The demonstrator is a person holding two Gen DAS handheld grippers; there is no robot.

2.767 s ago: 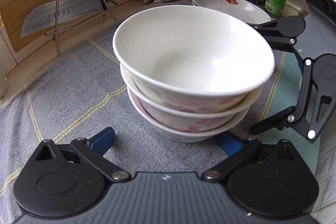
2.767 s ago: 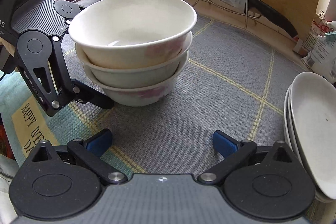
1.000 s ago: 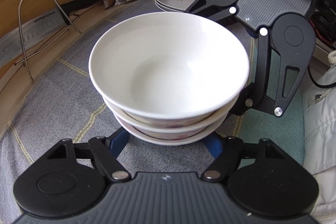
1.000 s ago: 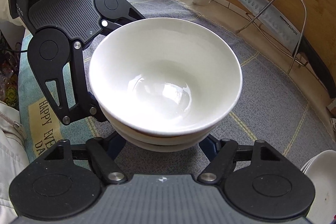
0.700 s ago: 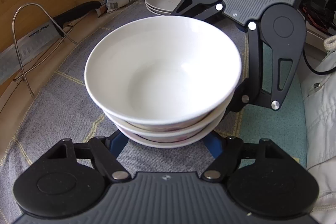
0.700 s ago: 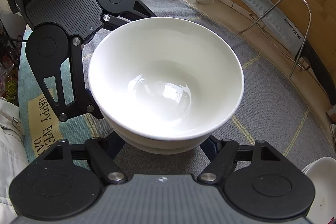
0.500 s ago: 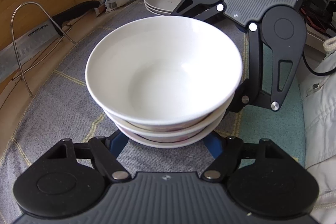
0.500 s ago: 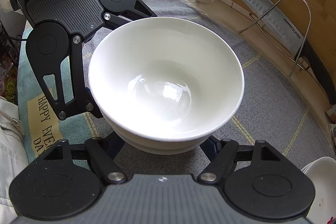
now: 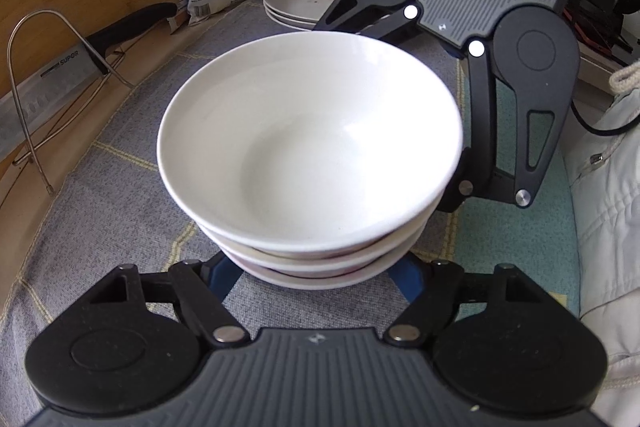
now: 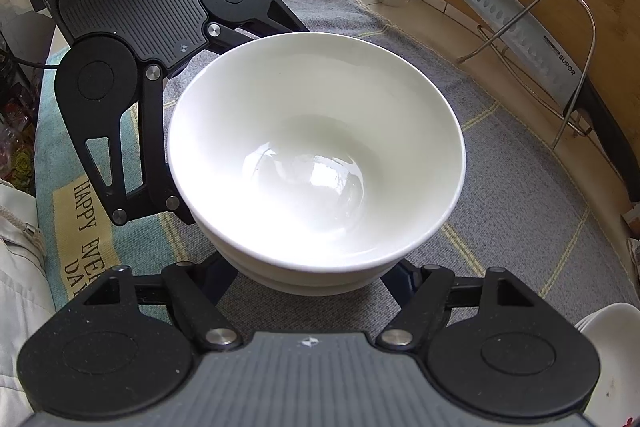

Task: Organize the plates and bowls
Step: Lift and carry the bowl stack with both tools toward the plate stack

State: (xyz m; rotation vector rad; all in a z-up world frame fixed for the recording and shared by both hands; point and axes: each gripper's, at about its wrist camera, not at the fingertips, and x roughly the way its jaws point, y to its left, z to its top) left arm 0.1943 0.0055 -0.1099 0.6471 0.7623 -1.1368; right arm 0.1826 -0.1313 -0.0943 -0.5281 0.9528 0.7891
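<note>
We recorded a stack of three white bowls (image 9: 310, 163) standing on the grey checked mat (image 9: 120, 195), with the stack of plates (image 9: 300, 1) beyond it toward the jars and the cleaver (image 10: 532, 39) in its wire rack off to one side. The left gripper (image 9: 316, 277) and the right gripper (image 10: 310, 277) each straddled the foot of the bowl stack from opposite sides, blue fingertips (image 9: 222, 277) passing under the lowest rim. We could not tell whether either pair of pads pressed on the bowls, as the rims hid the contact.
</note>
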